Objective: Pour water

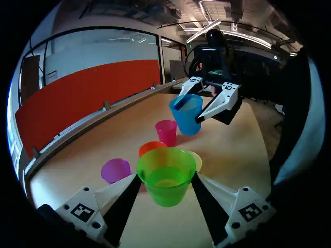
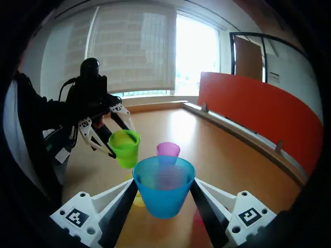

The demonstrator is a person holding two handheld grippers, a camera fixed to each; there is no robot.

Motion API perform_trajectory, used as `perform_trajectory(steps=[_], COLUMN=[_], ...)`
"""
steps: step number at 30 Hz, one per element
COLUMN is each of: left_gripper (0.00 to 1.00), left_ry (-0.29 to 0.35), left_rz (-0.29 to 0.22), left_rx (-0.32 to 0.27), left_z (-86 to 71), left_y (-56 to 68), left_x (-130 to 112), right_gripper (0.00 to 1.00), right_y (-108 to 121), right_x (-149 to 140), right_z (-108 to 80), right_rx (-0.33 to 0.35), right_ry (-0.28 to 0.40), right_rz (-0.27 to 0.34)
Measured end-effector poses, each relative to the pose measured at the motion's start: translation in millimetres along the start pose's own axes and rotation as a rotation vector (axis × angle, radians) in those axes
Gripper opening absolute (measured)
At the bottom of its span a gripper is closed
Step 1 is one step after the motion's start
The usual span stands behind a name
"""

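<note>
1. Left gripper (image 1: pixel 166 177) has both fingers pressed on the sides of a green cup (image 1: pixel 166 186). The cup is held upright, and what looks like a little liquid lies low inside it.
2. The right gripper (image 2: pixel 164 184) clamps a blue cup (image 2: pixel 163 198) the same way, upright, with a finger on each wall. I cannot tell what the blue cup contains.
3. In each view the other gripper and its cup show farther off, so the two held cups face each other across the worktop (image 1: pixel 236 140), well apart.
4. Four more cups stand on the worktop between them. A pink cup (image 1: pixel 166 132) is near the blue one. An orange cup (image 1: pixel 149 146) and a yellow cup (image 1: pixel 198 160) are partly hidden behind the green rim. A purple cup (image 1: pixel 115 170) stands off to one side.
5. The worktop is pale, smooth wood, and a low raised ledge (image 1: pixel 99 113) runs along one long edge.
6. An orange-red partition panel (image 1: pixel 82 97) runs beyond that ledge, with glass walling (image 1: pixel 103 47) above it.
7. A wide window (image 2: pixel 132 49) with a pale blind stands at one end of the room, bright with daylight.
8. Strip lights (image 1: pixel 202 31) cross the dark, open ceiling.
9. A dark sleeve (image 2: pixel 35 113) shows behind the left gripper.
</note>
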State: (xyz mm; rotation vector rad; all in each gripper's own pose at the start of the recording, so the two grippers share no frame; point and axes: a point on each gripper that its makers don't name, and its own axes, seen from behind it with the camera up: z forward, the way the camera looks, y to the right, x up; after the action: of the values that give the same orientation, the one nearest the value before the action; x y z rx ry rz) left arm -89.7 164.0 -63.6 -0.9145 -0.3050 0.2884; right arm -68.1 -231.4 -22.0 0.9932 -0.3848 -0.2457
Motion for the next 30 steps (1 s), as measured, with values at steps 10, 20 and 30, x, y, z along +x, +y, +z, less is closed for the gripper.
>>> perform_trajectory(steps=[10, 20, 30], left_gripper=[0.85, 0.85, 0.85], left_ry=[-0.072, -0.118, -0.173], left_rz=[0.006, -0.003, -0.007], left_rx=[-0.021, -0.039, -0.071], left_z=[2.5, 9.0, 14.3], left_y=[1.0, -1.0, 3.2], left_x=[-19.9, -31.1, -44.8], right_gripper=[0.90, 0.90, 0.90], right_y=[1.0, 0.3, 1.0], right_x=[-26.1, -46.6, -63.9], right_z=[7.6, 13.9, 17.7], right_rx=[0.024, 0.046, 0.055], right_ry=[-0.060, -0.119, -0.173], right_rz=[0.011, 0.021, 0.028])
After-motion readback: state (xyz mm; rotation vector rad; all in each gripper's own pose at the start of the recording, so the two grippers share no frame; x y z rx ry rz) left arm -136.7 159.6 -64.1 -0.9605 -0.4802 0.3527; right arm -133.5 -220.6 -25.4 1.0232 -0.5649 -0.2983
